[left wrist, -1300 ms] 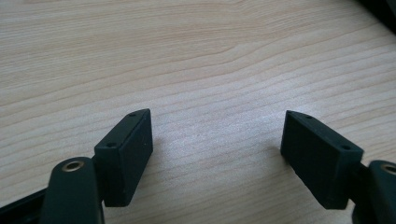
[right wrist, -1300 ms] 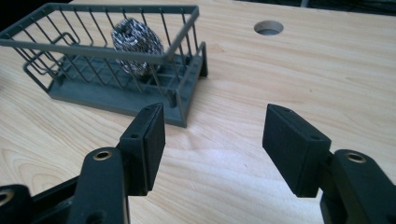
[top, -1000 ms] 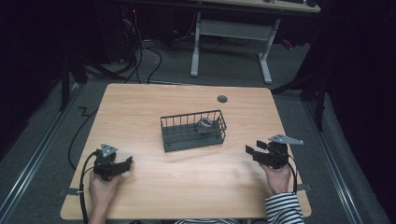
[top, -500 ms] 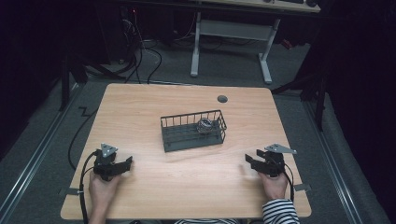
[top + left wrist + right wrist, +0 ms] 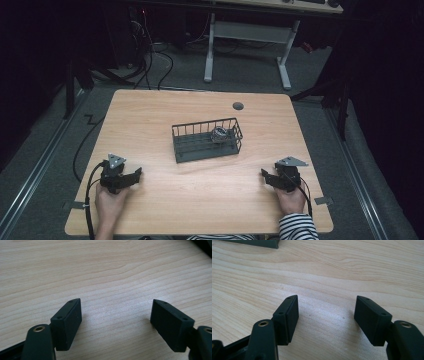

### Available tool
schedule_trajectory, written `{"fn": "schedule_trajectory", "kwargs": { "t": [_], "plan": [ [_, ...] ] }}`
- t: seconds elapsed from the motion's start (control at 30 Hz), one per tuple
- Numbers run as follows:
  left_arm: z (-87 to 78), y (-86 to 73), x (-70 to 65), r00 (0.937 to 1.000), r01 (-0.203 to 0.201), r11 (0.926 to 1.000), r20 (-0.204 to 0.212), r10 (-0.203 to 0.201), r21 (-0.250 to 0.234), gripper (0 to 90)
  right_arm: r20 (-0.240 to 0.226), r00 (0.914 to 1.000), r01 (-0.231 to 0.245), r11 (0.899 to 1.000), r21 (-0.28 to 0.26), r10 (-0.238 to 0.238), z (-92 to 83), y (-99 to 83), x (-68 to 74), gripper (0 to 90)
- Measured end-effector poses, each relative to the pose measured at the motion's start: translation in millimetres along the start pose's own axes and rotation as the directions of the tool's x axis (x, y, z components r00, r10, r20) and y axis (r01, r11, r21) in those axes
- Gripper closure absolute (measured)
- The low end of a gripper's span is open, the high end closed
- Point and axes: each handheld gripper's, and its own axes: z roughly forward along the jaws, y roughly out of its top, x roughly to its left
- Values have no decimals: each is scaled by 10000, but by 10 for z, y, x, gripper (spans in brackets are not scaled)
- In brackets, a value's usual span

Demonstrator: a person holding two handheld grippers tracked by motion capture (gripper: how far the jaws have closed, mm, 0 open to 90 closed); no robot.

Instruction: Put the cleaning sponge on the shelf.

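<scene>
Resting low on the surface (image 5: 210,200), the right tool (image 5: 267,178) is sitting near the right front edge, jaws spread wide and gripping nothing; the right gripper view is showing bare wood grain between the two black pads, with a dark corner of the basket's base at the top edge. A second ago this tool was held higher and farther out toward the right edge; it has since come down and drawn back toward the person, a striped sleeve (image 5: 297,231) trailing behind it. The left tool (image 5: 131,177) is lying where it was at the left front, jaws equally wide and empty, wood showing between them in the left gripper view.

Farther out, the wire basket (image 5: 207,140) is standing at the middle of the surface, well apart from both tools, with a small round metal object (image 5: 218,134) inside its right end. Beyond it, a dark cable hole (image 5: 238,106) is sitting near the far edge.

Judgement: both tools parked, nothing in hand; this reads as a rest pose, either a start or a finish.
</scene>
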Motion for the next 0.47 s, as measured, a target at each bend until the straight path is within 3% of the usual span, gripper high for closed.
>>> {"fn": "schedule_trajectory", "kwargs": {
  "t": [0.47],
  "plan": [
    [1,-1,0,10000,4,10000,-9,-4,-12,256,22,10000,-65,10000,28,65,-2,-1,2,359]
  ]
}}
